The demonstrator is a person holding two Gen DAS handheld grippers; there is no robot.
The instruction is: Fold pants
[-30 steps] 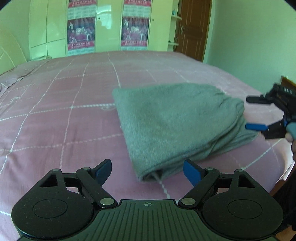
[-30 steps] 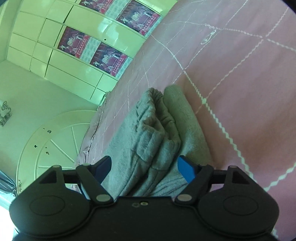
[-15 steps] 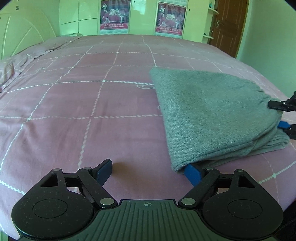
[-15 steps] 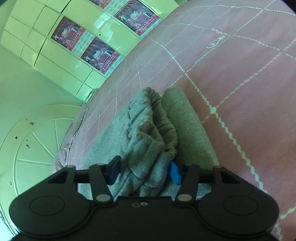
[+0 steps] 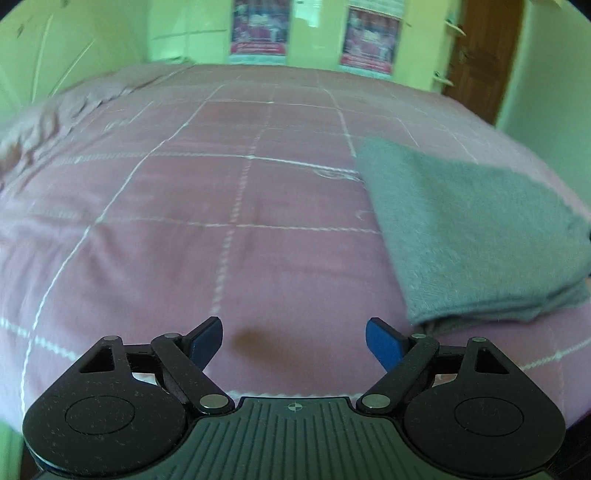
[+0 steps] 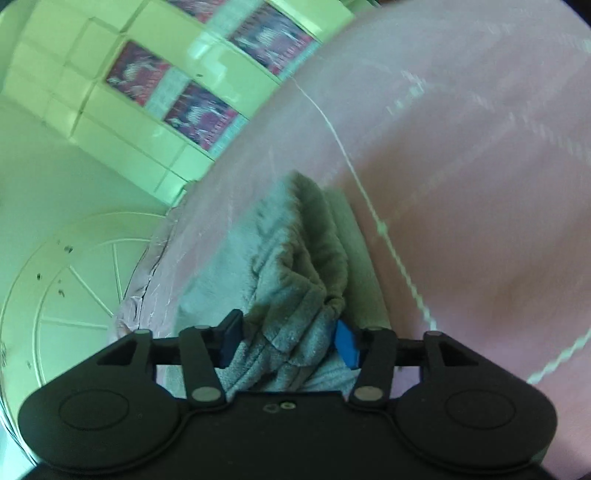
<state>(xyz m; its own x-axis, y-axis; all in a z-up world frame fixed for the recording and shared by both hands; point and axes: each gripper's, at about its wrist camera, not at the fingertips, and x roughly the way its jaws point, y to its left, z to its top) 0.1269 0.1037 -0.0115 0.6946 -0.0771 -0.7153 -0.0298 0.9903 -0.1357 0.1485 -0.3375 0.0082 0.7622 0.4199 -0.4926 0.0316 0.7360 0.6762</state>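
The grey pants (image 5: 469, 229) are seen folded into a thick stack on the pink bed (image 5: 207, 206), lying toward the bed's right side in the left wrist view, with the bedspread's white grid lines running beneath and beside them. The nearest corner of the stack is shown with several layers piled one on another, close to the bed's near edge. The left hand-held gripper (image 5: 294, 339) is held above bare bedspread with its blue-padded fingers (image 5: 384, 341) spread wide and nothing between them; the pants are seen just beside and beyond its right finger, not touched by it. In the right wrist view, the right hand-held gripper (image 6: 290, 341) is pressed in on a bunched, gathered part of the pants (image 6: 295, 266), the cloth being pinched between a dark pad on one side and a blue pad (image 6: 346, 342) on the other. From that pinch the grey fabric is seen rising in ridges and folds away from the camera, with a smoother folded layer lying alongside it against the bedspread (image 6: 461, 206). Both views are blurred. Behind the bed, pale green cabinet doors (image 6: 147, 122) bearing red posters (image 5: 260, 31) are visible, a curved white headboard (image 6: 70, 280) is shown at the bed's end, and a brown door (image 5: 487, 55) is seen at the far right.
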